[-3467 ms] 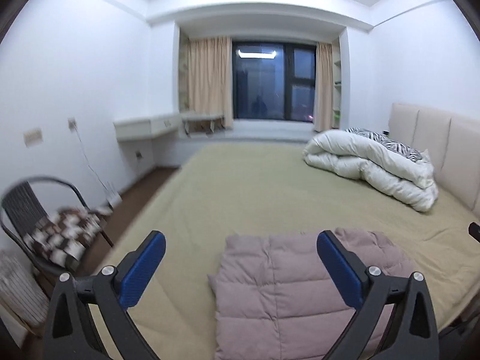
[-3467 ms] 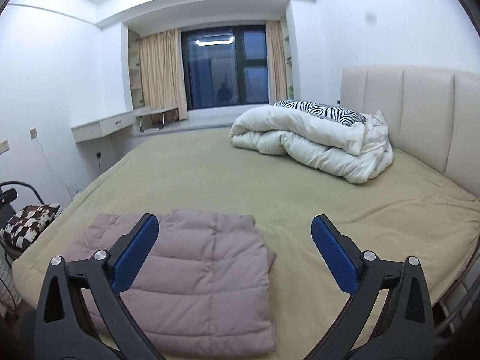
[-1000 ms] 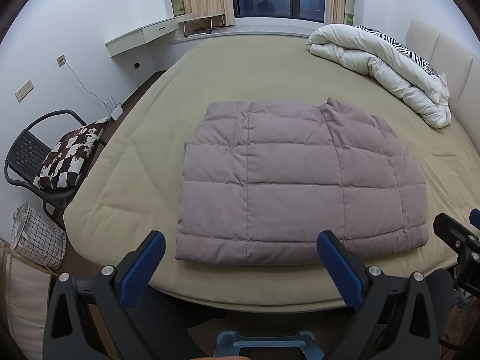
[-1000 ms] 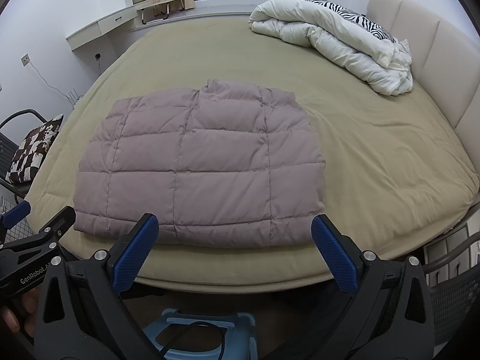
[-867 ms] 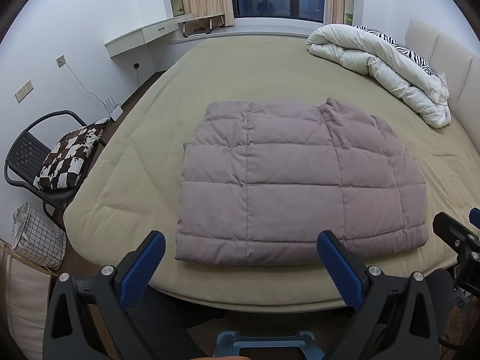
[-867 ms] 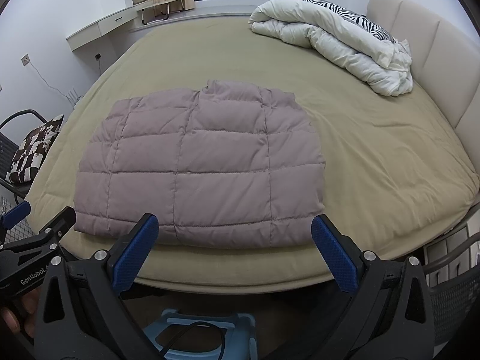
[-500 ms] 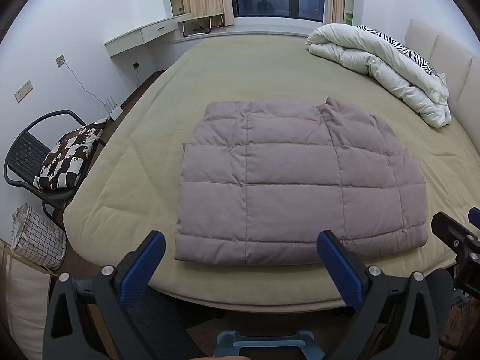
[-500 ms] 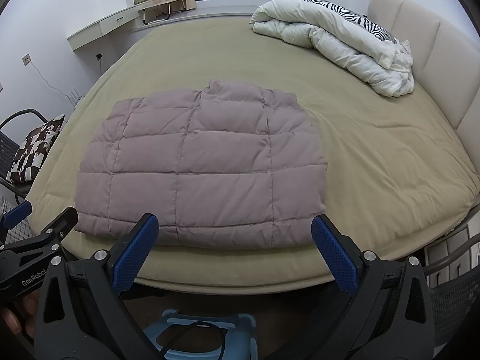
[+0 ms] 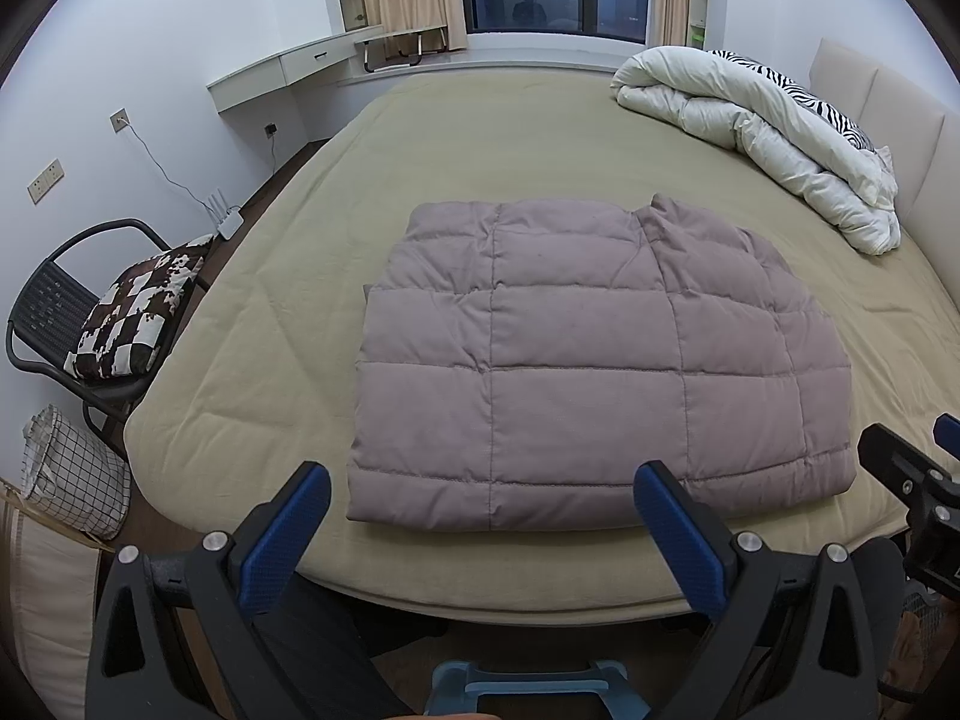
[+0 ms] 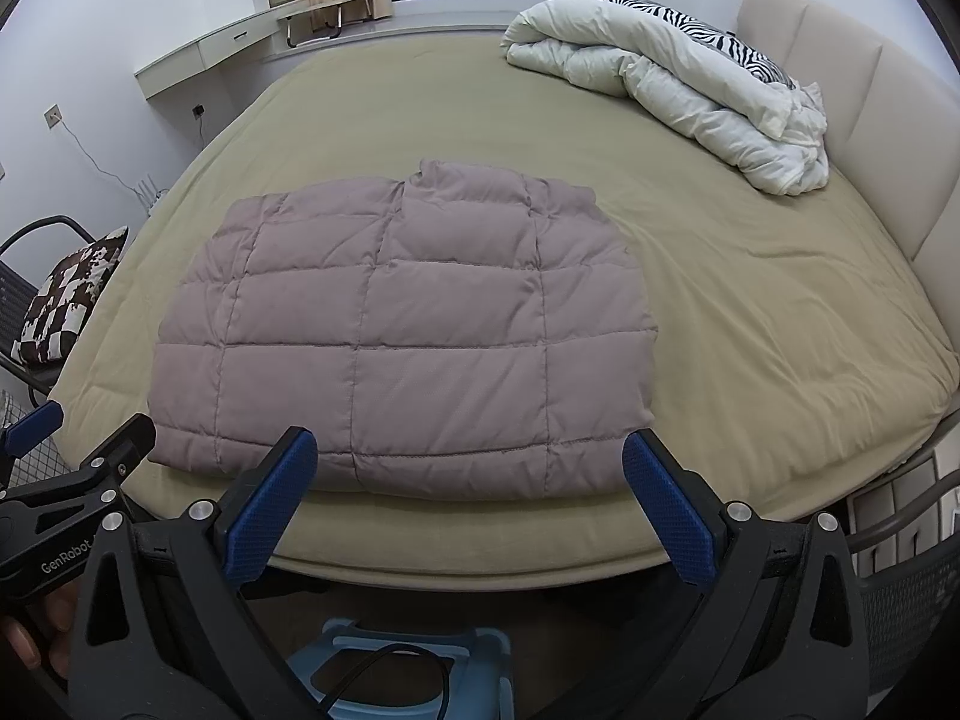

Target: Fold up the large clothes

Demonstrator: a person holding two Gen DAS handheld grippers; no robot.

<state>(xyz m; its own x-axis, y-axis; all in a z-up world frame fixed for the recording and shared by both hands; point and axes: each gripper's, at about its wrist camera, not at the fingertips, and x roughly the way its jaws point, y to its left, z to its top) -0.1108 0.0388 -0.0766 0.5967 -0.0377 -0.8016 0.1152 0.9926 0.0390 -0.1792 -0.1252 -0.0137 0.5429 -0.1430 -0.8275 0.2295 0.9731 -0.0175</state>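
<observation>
A mauve quilted down jacket [image 9: 594, 354] lies folded into a flat rectangle on the olive-green bed [image 9: 528, 138], near the front edge; it also shows in the right wrist view [image 10: 408, 330]. My left gripper [image 9: 480, 516] is open and empty, held back from the bed's front edge, in front of the jacket's hem. My right gripper [image 10: 468, 486] is open and empty, also off the bed in front of the hem. Each gripper shows at the edge of the other's view.
A white duvet with a zebra-print pillow [image 9: 768, 120] is piled at the bed's far right by the headboard [image 10: 840, 78]. A black chair with a checked cushion [image 9: 120, 312] and a grid-pattern basket [image 9: 72, 474] stand left of the bed. A blue stool [image 10: 390, 672] is below the grippers.
Since 3.5 s ago both grippers have pulled back and risen, tilting down over the whole jacket. Over the last second almost nothing has moved.
</observation>
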